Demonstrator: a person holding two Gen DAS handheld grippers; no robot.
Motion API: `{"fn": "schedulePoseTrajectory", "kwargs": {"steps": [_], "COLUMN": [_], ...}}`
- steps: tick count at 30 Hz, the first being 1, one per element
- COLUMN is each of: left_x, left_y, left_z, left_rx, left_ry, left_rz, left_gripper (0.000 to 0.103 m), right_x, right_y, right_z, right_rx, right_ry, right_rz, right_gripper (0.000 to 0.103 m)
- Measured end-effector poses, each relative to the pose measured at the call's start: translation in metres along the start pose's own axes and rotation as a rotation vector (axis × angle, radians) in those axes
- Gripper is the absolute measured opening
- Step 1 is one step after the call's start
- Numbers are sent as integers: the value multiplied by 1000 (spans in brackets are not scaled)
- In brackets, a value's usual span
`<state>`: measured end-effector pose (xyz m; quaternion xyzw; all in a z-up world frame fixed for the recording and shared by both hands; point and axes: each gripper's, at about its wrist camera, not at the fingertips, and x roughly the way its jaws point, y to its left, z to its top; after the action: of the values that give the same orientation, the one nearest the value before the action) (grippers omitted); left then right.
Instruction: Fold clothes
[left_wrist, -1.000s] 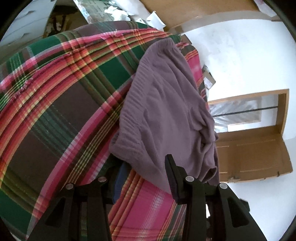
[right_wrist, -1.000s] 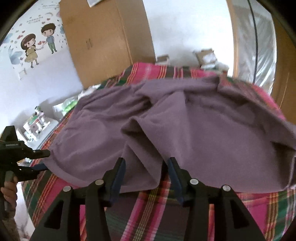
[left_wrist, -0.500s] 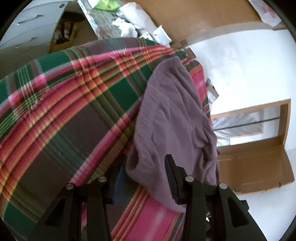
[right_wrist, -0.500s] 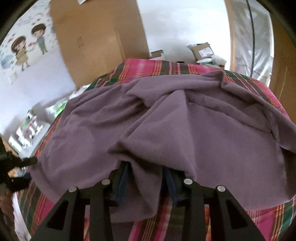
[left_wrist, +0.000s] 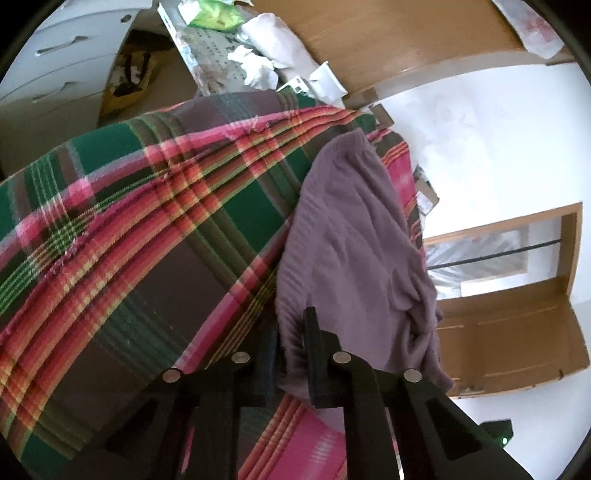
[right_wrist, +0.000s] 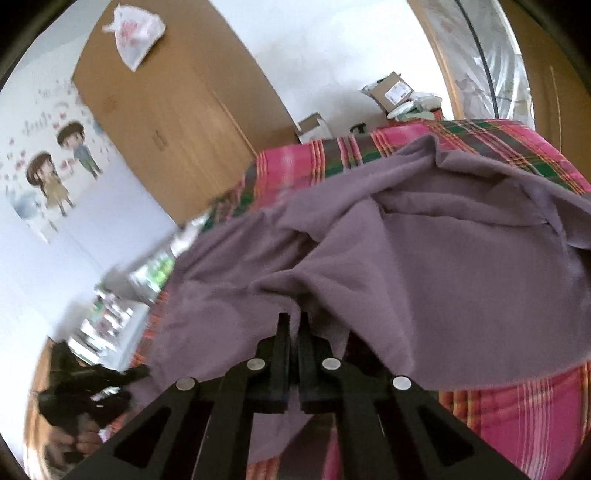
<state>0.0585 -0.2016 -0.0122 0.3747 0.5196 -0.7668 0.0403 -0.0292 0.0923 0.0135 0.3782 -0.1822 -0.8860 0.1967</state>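
Both pairs of tongs have clamped onto the cloth since a second ago, when their fingers stood apart at its near edge; the right view has also tilted, and the fabric between its fingers now rises in a peak.

Largest is the plaid blanket (left_wrist: 155, 236), in green, pink and brown, covering the bed. On it lies the purple garment (right_wrist: 424, 266), rumpled and spread wide in the right wrist view, seen in the left wrist view as a long strip (left_wrist: 351, 236) running away from the camera toward the far edge of the bed, its ribbed hem at the near end.

The right gripper (right_wrist: 292, 325) has its fingers pressed nearly together on a pinched fold of the garment's near edge, which is lifted into a ridge just ahead of the tips. The left gripper (left_wrist: 291, 328) has closed on the ribbed corner of the same garment; cloth bunches between its fingers. It also appears, blurred, at the lower left of the right wrist view (right_wrist: 92, 384), at the garment's left end, with a hand (right_wrist: 77, 443) below it.

Behind stand a wooden wardrobe (right_wrist: 177, 122) and a wall picture of two cartoon children (right_wrist: 55, 166). No writing can be read.
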Motion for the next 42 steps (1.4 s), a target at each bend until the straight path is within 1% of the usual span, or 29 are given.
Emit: {"fn": "schedulePoseTrajectory", "kwargs": {"steps": [2,6,10,11,12,14,16,19,21,24,26,28,29,31,35,36,37,38,40,42], "left_x": [-6,-23,-42,-45,-50,-60,-70,-78,-75,-64,-58,-57,-56,-55,-53,-50,-46,-42,-35,-30], "left_y": [0,-4,-5,-5,-5,-4,-2,5,10,13,15,14,14,14,17,19,21,23,26,26], "left_z": [3,11,24,28,32,38,43,46,43,34,26,20,17,12,-1,-4,-7,-10,-15,-18], "left_rx": [7,28,28,25,24,33,41,42,56,85,95,117,124,129,123,109,86,64,15,-15], "left_ry": [-14,-67,-129,-144,-161,-198,-233,-249,-221,-158,-121,-105,-97,-77,-30,-10,15,40,70,72], "left_rz": [-16,-38,-58,-60,-61,-59,-52,-43,-6,13,17,22,16,3,12,12,11,10,-13,-27], "left_gripper": [11,10,9,6,6,2,2,2,2,2,6,12,18,25,25,25,27,36,43,43], "right_x": [-14,-33,-46,-49,-52,-53,-54,-53,-50,-45,-45,-47,-49,-53,-54,-53,-52,-52,-52,-53], "right_y": [2,6,18,21,24,27,30,40,38,32,25,17,15,10,-1,-3,-3,-3,-4,-5], "right_z": [-1,-4,-8,-9,-10,-14,-18,-32,-44,-56,-60,-64,-65,-68,-72,-73,-74,-75,-75,-76], "right_rx": [36,84,75,72,70,84,93,58,48,27,50,58,56,51,81,88,90,93,98,103], "right_ry": [-23,-53,-68,-71,-75,-58,-40,0,38,39,38,24,17,4,13,15,18,20,17,14], "right_rz": [38,87,121,129,137,162,185,179,153,59,45,5,-11,-43,-52,-53,-52,-50,-45,-40], "right_gripper": [3,3,3,3,3,3,3,3,3,3,3,3,3,3,3,3,3,3,3,3]}}
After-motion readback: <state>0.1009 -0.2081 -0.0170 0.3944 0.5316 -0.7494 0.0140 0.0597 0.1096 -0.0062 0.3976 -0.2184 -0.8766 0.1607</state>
